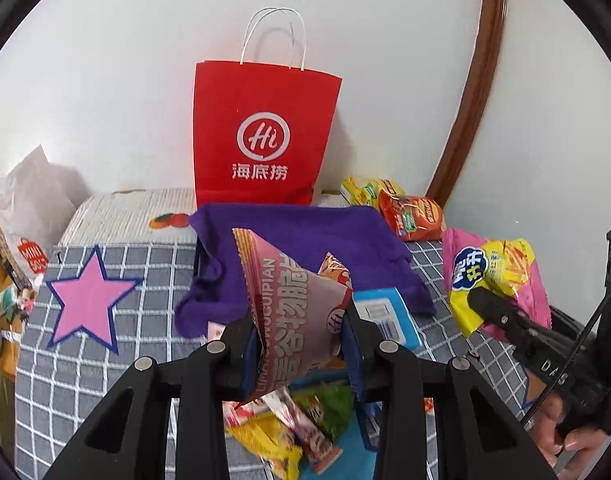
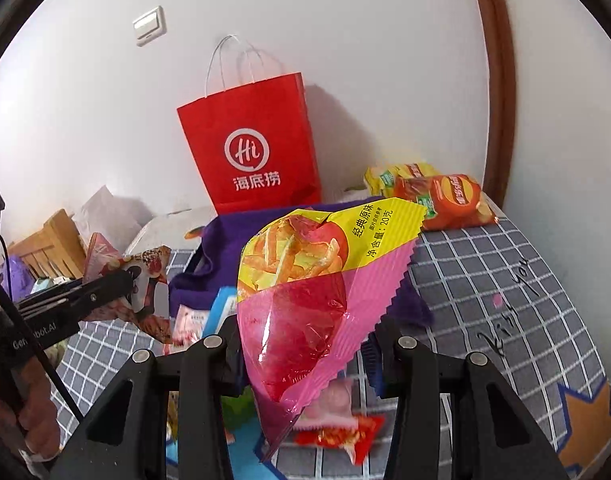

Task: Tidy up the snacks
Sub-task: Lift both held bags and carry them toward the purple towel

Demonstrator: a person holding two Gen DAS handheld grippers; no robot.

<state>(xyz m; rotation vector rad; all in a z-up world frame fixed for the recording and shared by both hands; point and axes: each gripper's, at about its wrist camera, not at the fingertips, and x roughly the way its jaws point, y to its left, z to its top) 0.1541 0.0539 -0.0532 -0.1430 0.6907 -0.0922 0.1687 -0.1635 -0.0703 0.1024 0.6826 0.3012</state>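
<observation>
I am holding a pink snack bag (image 1: 297, 300) in my left gripper (image 1: 301, 332), its jaws pinching it mid-frame. My right gripper (image 2: 305, 344) is squeezing a yellow-pink chip bag (image 2: 305, 280). The red paper bag (image 1: 265, 132) is standing top center.

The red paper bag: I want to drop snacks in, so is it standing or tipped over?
Standing: the red paper bag is upright against the wall, handles up.

bag (image 1: 265, 132) red, white logo; cloth (image 1: 305, 236) purple; bedsheet (image 1: 105, 380) grey, white grid, pink star (image 1: 87, 302)
</observation>
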